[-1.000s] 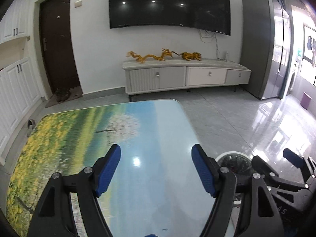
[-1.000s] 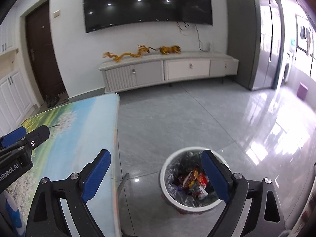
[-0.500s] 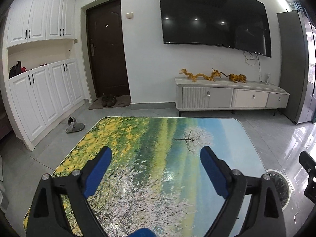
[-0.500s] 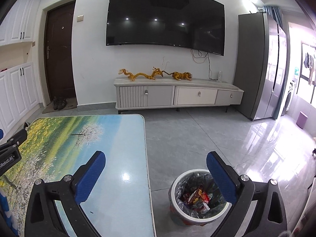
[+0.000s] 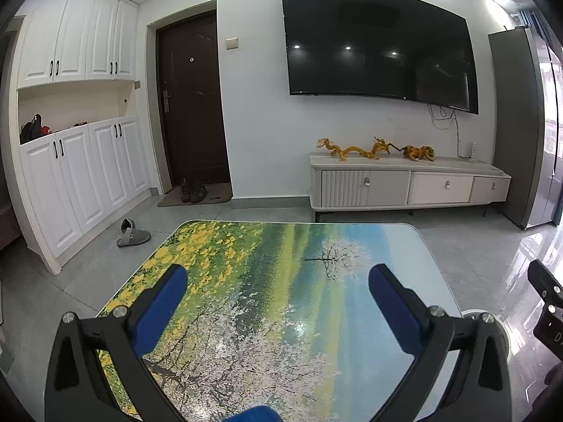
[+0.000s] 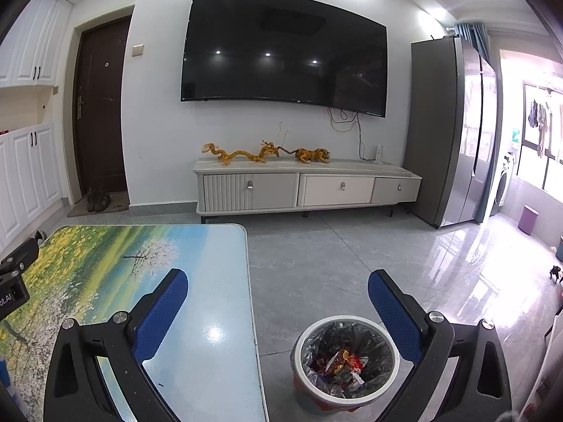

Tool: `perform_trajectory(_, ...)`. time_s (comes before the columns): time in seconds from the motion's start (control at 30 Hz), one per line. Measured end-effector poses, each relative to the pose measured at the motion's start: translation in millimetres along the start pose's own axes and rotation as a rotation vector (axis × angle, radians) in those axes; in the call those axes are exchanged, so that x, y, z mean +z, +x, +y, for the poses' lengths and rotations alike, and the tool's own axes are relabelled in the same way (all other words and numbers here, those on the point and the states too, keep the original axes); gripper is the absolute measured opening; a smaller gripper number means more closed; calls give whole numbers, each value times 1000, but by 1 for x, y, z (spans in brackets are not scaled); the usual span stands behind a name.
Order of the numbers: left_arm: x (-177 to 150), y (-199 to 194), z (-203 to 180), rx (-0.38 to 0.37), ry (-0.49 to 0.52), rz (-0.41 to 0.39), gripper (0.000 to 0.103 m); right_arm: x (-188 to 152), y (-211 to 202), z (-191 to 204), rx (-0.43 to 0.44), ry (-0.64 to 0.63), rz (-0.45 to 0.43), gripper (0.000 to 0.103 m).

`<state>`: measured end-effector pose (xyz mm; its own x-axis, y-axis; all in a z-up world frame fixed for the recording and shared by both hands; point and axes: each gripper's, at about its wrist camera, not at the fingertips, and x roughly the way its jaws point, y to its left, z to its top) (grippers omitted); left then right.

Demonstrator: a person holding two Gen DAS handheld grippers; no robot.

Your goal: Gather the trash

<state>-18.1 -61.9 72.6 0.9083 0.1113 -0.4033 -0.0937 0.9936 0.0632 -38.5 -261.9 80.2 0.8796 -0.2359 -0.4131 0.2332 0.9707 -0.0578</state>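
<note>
My left gripper [image 5: 278, 279], black-framed with blue pads, is hanging over the glossy rectangular table [image 5: 267, 316] printed with yellow flowers, a white blossoming tree and blue sky. Its jaws have just been opening and are now standing fully spread — nothing is lying between them, only the tabletop below. My right gripper [image 6: 278, 283], the same black and blue build, is also gaping wide with nothing in it, one finger above the table's right edge, the other above the floor.

The trash [image 6: 343, 362] — red and orange snack wrappers — is sitting inside the round white-rimmed bin [image 6: 352, 401] lined with a black plastic bag, which is standing on the grey tiled floor [image 6: 316, 267] just beside the table's right side. In the left wrist view only a sliver of the bin's rim is peeking past the table's corner.

Beyond, a large dark television [image 6: 285, 51] is hanging on the white wall above a long pale cabinet [image 6: 306, 186] carrying golden dragon figures [image 6: 239, 154].
</note>
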Motion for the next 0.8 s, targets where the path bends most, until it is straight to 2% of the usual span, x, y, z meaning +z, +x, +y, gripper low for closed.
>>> perform_trajectory(0.3,-3,-9,-14,-39,14,4,103,1,-8,-13,-23,43,-36,103)
perform_trajectory(0.47,-5,-10,-22,-82,10,24,103,0,-9,-18,-26,51,-30,103)
perform_trajectory(0.8,-2,-19,-37,-131,11,10,103,-6,-8,-26,-45,56,-11,103)
